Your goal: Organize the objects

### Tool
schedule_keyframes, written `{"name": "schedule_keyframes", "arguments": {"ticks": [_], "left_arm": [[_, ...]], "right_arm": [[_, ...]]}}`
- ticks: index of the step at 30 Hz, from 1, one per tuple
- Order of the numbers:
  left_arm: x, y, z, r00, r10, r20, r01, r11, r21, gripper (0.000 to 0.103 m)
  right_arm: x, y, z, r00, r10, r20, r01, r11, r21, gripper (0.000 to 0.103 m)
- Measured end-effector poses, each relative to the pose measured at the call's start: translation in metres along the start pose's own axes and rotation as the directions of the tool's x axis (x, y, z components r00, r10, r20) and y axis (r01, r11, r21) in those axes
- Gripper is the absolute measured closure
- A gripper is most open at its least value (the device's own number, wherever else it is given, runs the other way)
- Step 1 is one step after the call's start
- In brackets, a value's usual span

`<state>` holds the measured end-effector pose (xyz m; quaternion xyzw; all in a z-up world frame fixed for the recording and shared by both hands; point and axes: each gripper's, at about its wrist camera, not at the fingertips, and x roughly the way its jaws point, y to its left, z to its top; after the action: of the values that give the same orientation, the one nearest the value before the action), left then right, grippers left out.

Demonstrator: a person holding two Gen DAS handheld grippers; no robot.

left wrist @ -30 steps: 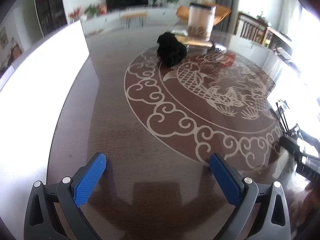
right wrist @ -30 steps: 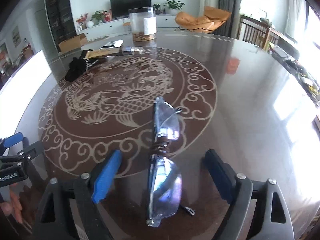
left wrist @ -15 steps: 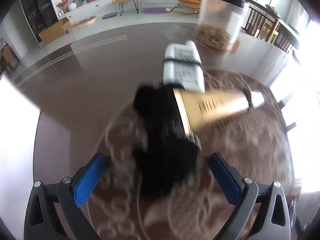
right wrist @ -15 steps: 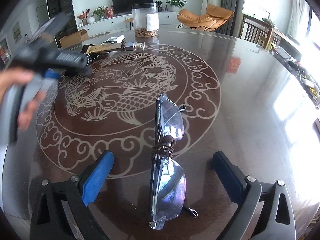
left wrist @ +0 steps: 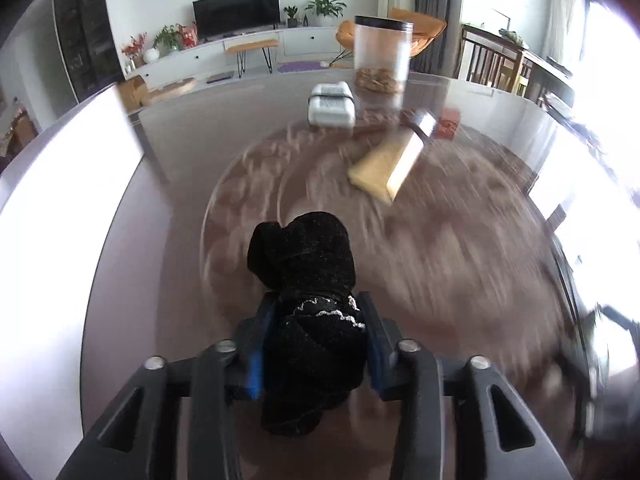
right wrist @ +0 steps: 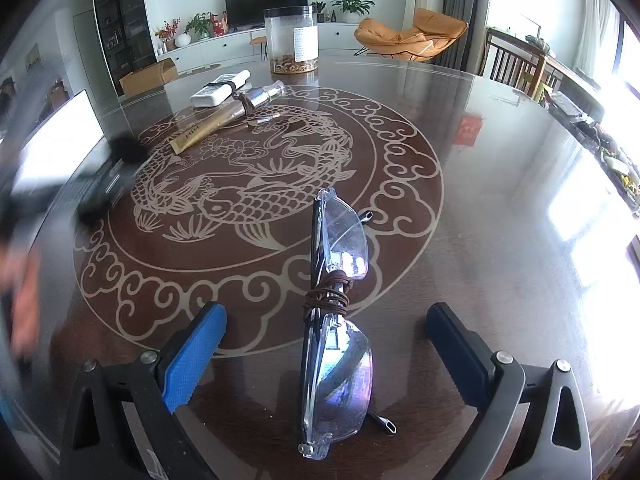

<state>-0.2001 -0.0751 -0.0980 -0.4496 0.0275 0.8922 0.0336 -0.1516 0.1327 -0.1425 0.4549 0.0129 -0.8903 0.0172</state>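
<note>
A living room with a dark television on a long white sideboard, potted plants and an orange lounge chair lies behind a large round glossy counter point(right wrist: 500, 184) bearing a pale fish-and-cloud medallion.

Left wrist view: the left claw point(left wrist: 316, 344) has just been closing and its blue pads now press on either side of a black fabric bundle point(left wrist: 308, 276) with a thin line of white stitching; the bundle sticks out ahead of the fingertips over the blurred counter. Beyond it, toward the far edge, lie a gold tube point(left wrist: 384, 168), a white remote-like device point(left wrist: 331, 104) and a clear jar point(left wrist: 382, 54) with a dark lid. The jar holds a low layer of brownish bits at its bottom.

Right wrist view: the right claw point(right wrist: 326, 340) stands wide apart, gripping nothing. Clear safety glasses point(right wrist: 338, 304), folded and bound at the bridge with brown cord, lie on the counter between the fingers, touching neither pad, one lens between the claw's arms and the other reaching out toward the medallion. At the counter's left edge the other claw shows as a dark blur with the black bundle. The jar stands at the far edge, the gold tube and the white device just before it.
</note>
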Motion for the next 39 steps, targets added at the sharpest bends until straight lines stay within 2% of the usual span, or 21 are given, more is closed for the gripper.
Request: {"name": "schedule_keyframes", "arguments": {"ticks": [1, 2, 11, 39], "left_arm": [[-0.004, 0.002, -0.008, 1.0, -0.004, -0.005, 0.004, 1.0, -0.006, 0.016], [-0.006, 0.003, -0.017, 1.0, -0.013, -0.026, 0.012, 1.0, -0.014, 0.0], [-0.01, 0.002, -0.034, 0.999, -0.021, -0.024, 0.021, 1.0, -0.005, 0.0], [-0.006, 0.003, -0.027, 1.0, -0.021, -0.023, 0.021, 1.0, -0.005, 0.0]], "right_arm": [[0.0, 0.0, 0.0, 1.0, 0.0, 0.0, 0.0, 1.0, 0.0, 0.002], [0.0, 0.0, 0.0, 1.0, 0.0, 0.0, 0.0, 1.0, 0.0, 0.002], [0.001, 0.001, 0.0, 1.0, -0.001, -0.004, 0.001, 1.0, -0.002, 0.0], [0.001, 0.0, 0.0, 1.0, -0.002, -0.005, 0.002, 1.0, -0.001, 0.0]]}}
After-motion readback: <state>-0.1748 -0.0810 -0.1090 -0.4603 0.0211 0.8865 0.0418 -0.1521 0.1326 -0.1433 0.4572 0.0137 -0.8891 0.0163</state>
